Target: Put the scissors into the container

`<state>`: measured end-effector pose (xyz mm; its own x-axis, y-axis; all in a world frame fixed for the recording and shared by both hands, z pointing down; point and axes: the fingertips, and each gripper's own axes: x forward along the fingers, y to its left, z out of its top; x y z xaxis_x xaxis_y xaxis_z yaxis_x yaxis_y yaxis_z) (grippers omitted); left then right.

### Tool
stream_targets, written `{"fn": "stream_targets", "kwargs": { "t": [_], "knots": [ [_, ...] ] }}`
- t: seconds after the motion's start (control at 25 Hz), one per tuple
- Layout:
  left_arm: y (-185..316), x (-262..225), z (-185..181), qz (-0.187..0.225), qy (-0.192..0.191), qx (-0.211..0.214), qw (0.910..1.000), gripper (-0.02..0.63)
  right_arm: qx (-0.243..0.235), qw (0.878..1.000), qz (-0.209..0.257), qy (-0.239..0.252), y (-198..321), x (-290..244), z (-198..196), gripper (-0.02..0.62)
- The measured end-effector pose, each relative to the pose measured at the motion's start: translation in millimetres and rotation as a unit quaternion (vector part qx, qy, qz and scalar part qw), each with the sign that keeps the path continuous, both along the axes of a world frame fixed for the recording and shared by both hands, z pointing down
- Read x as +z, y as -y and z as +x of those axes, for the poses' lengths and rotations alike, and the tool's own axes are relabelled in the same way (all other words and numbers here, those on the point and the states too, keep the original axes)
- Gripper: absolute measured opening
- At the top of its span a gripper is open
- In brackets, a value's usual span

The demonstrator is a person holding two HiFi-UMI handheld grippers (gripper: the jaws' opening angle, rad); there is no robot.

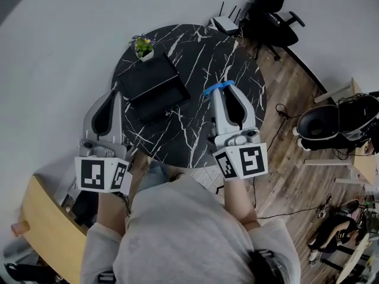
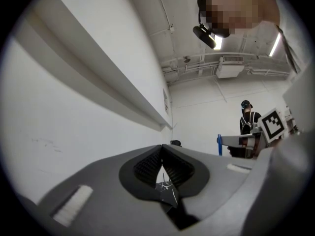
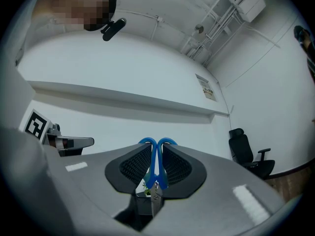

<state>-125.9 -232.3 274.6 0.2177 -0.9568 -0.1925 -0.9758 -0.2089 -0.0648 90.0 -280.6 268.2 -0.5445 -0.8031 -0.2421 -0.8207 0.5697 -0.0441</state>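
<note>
Right gripper clamped on the scissors – blue handles poke past the tips, blades mostly hidden between the pads. Left gripper pinched closed at the table rim. Container further in, bare marble between – plant beside its far corner.

We find bare desk right of the container and in front of it, so a claw could come in from either side, and the air above the container is free. Behind the container, at its far left corner, a small potted plant blocks the way. The left claw crowds the container's left side.
</note>
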Motion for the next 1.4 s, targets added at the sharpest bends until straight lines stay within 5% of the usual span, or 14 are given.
{"fn": "stream_targets", "kwargs": {
  "t": [0.36, 0.68, 1.04, 1.4],
  "knots": [
    [51.4, 12.7, -33.1, -0.02, -0.006, 0.035, 0.9992, 0.058, -0.004, 0.999, 0.001, -0.046, 36.6, 18.0, -52.8, 0.074],
    [81.4, 38.7, -65.1, -0.047, -0.019, 0.054, 0.9973, 0.058, -0.052, 0.981, 0.002, -0.189, 52.5, 79.1, -120.5, 0.072],
    [98.3, 65.6, -93.7, -0.073, -0.031, 0.055, 0.9954, 0.058, -0.137, 0.926, 0.001, -0.352, 54.1, 169.5, -174.8, 0.072],
    [113.2, 84.2, -106.7, -0.093, -0.038, 0.06, 0.9931, 0.058, -0.236, 0.836, -0.016, -0.496, 53.4, 261.6, -201.6, 0.072]
  ]
}}
